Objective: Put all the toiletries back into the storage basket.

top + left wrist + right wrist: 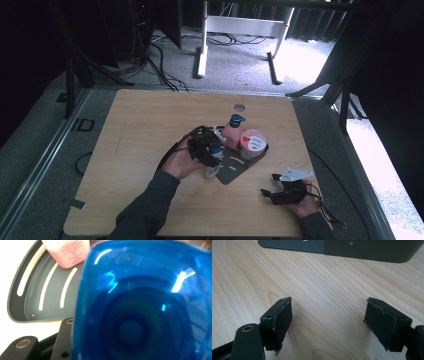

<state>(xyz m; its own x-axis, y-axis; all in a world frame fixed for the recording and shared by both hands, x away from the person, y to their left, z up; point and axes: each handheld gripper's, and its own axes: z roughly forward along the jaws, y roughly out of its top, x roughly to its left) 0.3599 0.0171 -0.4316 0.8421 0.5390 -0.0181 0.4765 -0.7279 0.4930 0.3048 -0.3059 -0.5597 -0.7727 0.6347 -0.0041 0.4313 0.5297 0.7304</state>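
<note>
Wooden bench (pixel 150 130) with a dark grey slotted plastic tray (pixel 240 167) just right of centre. On the tray: a pink pump bottle with a blue cap (pixel 233 131) at its 11 o'clock and a round white tub with a pink-and-red lid (pixel 252 142) at its 1 o'clock, the two standing just beside each other.

Left tool (pixel 212 160) sits over the tray's 9 o'clock edge, pinching a translucent blue square-sided plastic container (pixel 140 307). In the left gripper view the container sits right against the lens with the jaws flanking it; in the high view a pale part of it shows below the tool. Whether its base already touches the tray I cannot tell; it is too close and blurred.

Right tool (pixel 272 187) rests low over bare bench at the tray's 4 o'clock, jaws spread wide with nothing between them.

Judgement: two items loaded, the third at the tray but not released. Left to do: set it down in the free slotted area and open the tool.
</note>
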